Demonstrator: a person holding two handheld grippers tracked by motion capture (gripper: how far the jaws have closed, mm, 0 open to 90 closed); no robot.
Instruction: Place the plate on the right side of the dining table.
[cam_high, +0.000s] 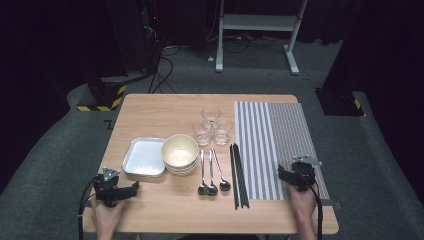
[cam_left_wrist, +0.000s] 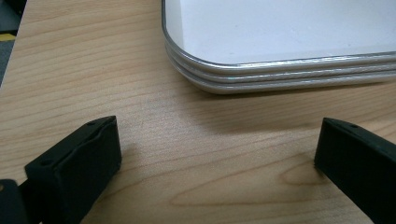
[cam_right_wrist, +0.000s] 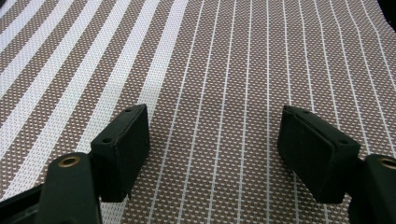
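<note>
The left hand-held gripper (cam_high: 134, 188) rests on the desk (cam_high: 165, 210) at seven o'clock, jaws apart, nothing between them; the stacked metal trays (cam_left_wrist: 280, 70) lie just beyond, at its twelve; the right hand-held gripper (cam_high: 283, 174), jaws apart, hovers over the striped placemat (cam_right_wrist: 224, 60) at four o'clock.

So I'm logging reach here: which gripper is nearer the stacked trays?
Left. The left gripper sits just below the trays; the right gripper is far across, over the striped mat.
</note>
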